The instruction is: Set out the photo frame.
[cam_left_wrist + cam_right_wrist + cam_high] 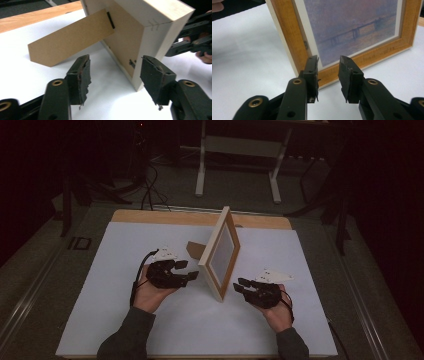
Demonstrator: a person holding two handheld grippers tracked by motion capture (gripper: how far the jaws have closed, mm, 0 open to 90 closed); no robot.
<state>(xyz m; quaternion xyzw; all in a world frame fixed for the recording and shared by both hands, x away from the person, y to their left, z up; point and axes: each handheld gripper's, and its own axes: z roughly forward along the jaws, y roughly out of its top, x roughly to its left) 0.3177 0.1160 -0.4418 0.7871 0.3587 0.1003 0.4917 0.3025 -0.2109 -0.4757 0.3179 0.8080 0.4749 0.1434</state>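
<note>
From the high view, a picture frame [220, 254] stands upright on its own near the middle of the white-covered bench [125, 320], with the left claw [189, 270] just beside its back and the right claw [241, 285] just beside its front, neither touching it. In the left gripper view the jaws gape wide with nothing between them; the frame's cardboard prop [70, 40] is swung out and rests on the bench, so the stand looks deployed. In the right gripper view the jaws stand narrowly apart, empty, aimed at the frame's lower wooden edge and the hazy bridge print [357, 27]. By my reckoning the setting-up is done: the frame stands unaided, and little is left beyond drawing both hands clear.
</note>
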